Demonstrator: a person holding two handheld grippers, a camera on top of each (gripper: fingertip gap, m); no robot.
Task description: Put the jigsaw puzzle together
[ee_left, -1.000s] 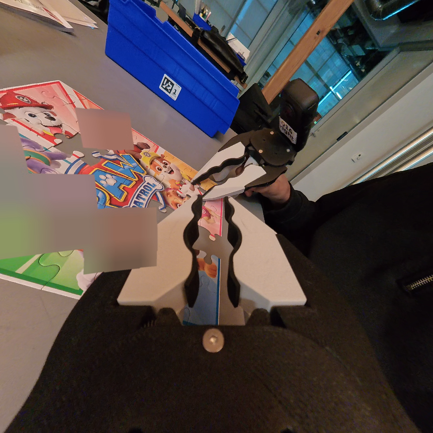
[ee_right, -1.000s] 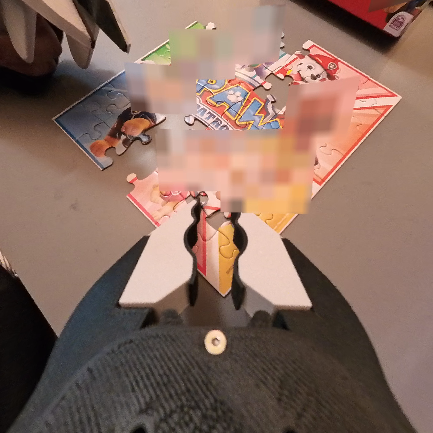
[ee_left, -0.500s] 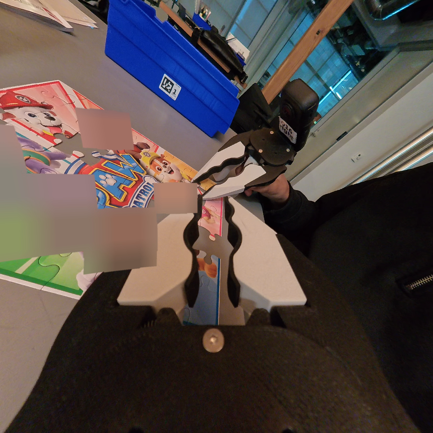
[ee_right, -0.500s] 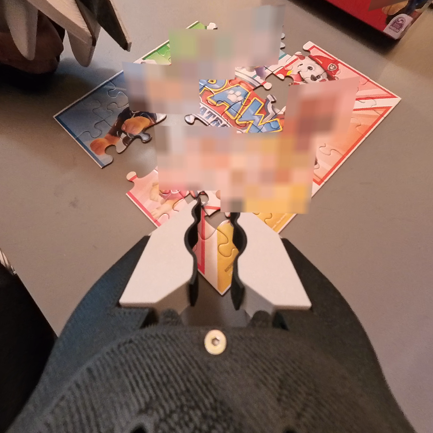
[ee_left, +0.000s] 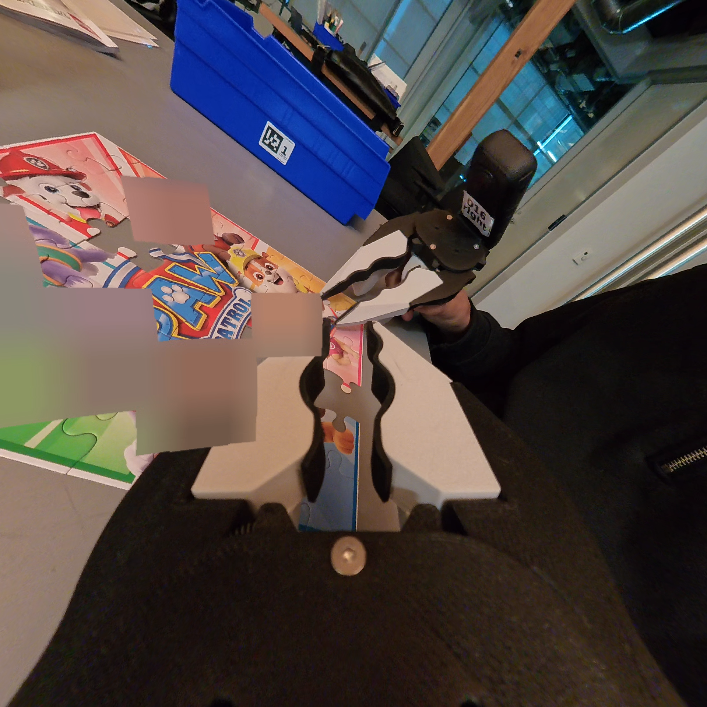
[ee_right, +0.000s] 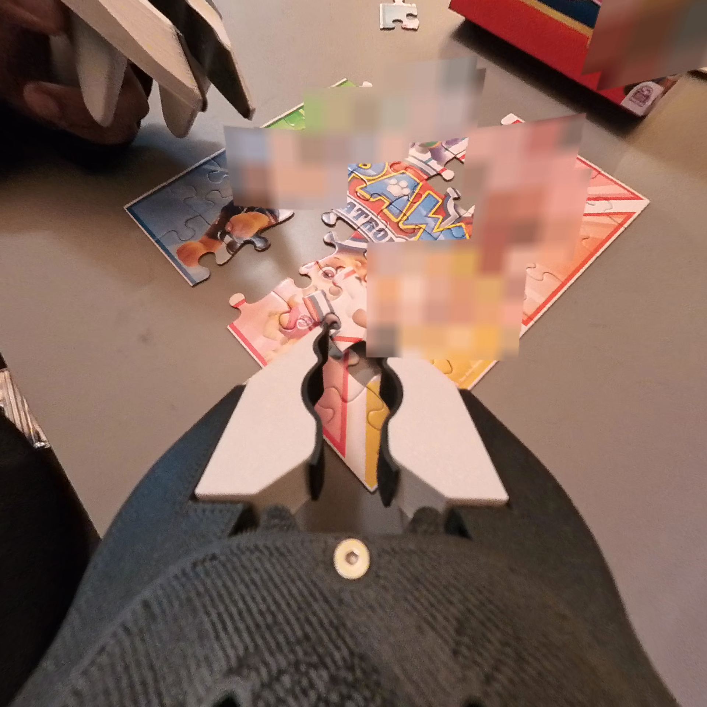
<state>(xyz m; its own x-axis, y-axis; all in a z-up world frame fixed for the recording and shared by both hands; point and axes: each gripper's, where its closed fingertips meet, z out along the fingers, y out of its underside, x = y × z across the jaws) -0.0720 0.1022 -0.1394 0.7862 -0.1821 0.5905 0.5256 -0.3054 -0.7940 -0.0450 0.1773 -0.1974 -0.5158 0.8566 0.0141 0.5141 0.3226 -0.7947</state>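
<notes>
Since half a second ago the right wrist view has drawn back from the colourful cartoon-dog jigsaw puzzle [ee_left: 199,290], so more of its pink corner and the bare gap beside it now shows; the left wrist view is unchanged.

The right gripper [ee_left: 331,310], white-fingered with black wavy pads and held in a person's hand [ee_left: 440,313], has its tips at the puzzle's near corner. Its jaws stand narrow, and they appear to pinch a small white puzzle piece with a red stripe [ee_right: 338,346], tilted up off the grey table [ee_left: 76,95]. One pad is hidden behind a blurred patch.

The left gripper [ee_left: 348,329] hangs above the puzzle's blue and pink edge, just beside the right gripper's tips. Its jaws are narrow with nothing between them.

The puzzle lies flat on the table, mostly assembled, with a few pieces missing. A blue plastic crate [ee_left: 267,95] stands beyond it. A red cardboard box [ee_right: 535,49] and one loose pale-blue puzzle piece [ee_right: 398,17] lie at the far side.
</notes>
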